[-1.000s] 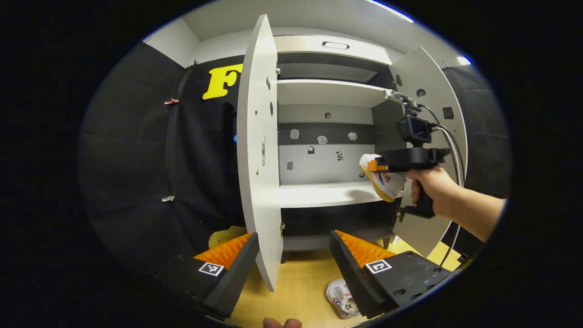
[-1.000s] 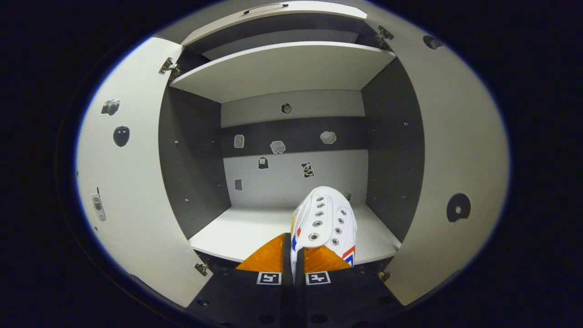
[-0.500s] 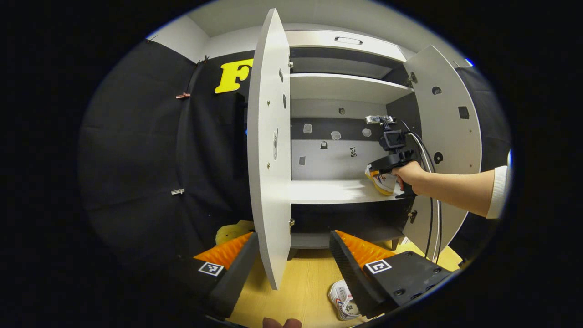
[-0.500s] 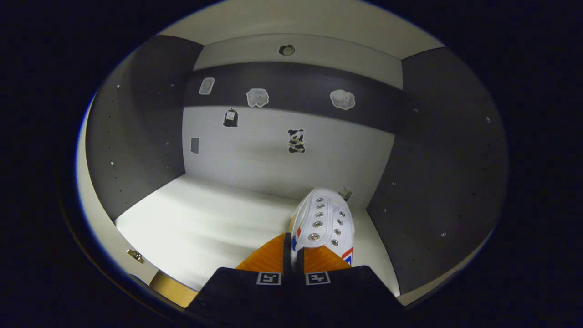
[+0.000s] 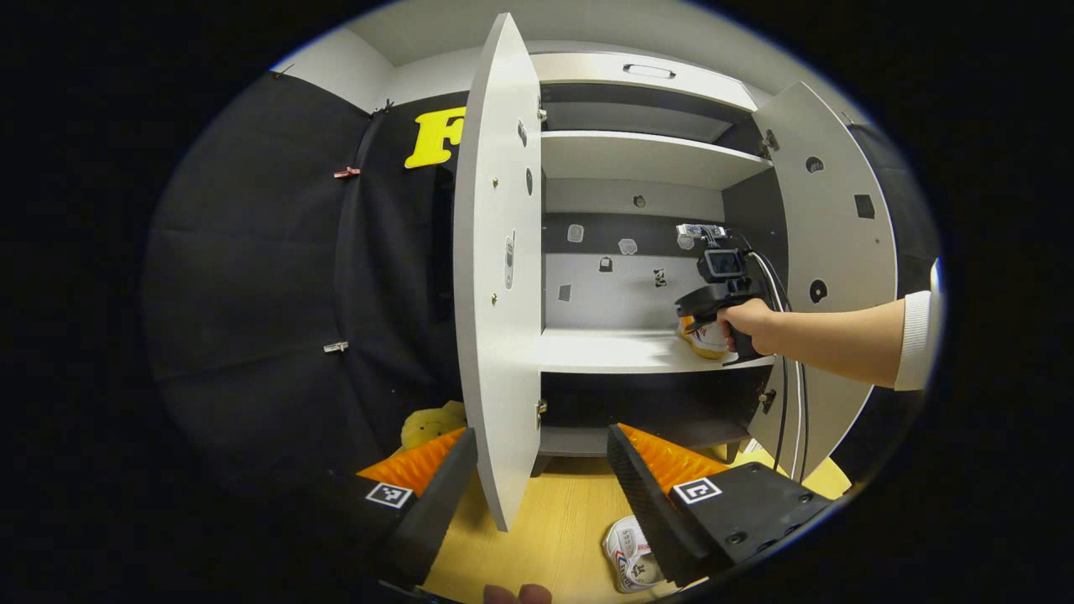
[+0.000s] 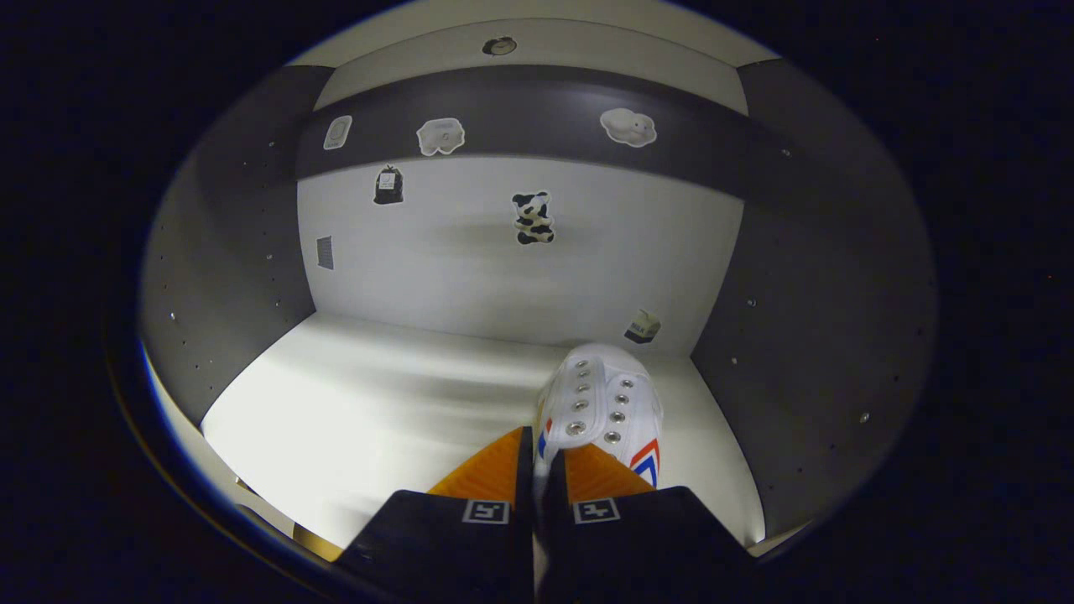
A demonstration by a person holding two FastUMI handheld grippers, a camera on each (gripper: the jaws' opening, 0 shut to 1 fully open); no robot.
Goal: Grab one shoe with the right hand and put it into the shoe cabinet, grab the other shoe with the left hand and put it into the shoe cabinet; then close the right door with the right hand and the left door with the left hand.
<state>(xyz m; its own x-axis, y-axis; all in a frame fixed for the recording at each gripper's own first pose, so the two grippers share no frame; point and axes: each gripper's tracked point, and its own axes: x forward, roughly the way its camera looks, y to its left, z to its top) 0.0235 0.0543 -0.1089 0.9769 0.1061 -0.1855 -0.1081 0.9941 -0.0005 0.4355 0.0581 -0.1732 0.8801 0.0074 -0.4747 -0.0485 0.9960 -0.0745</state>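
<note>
The right claw [image 6: 537, 470], clamped on a white shoe [image 6: 602, 403], reaches over the cabinet [image 5: 805, 252] shelf [image 6: 377, 394] toward its 1 o'clock corner. Best lower it until the sole rests flat, then release. The left claw [image 5: 537, 470] hangs apart at 6 o'clock, the other shoe [image 5: 628, 562] on the floor [image 5: 554, 520] beside it.

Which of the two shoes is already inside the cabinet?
The shoe clamped in the right gripper, over the cabinet's middle shelf. The other shoe lies on the floor beside the open left gripper.
</note>
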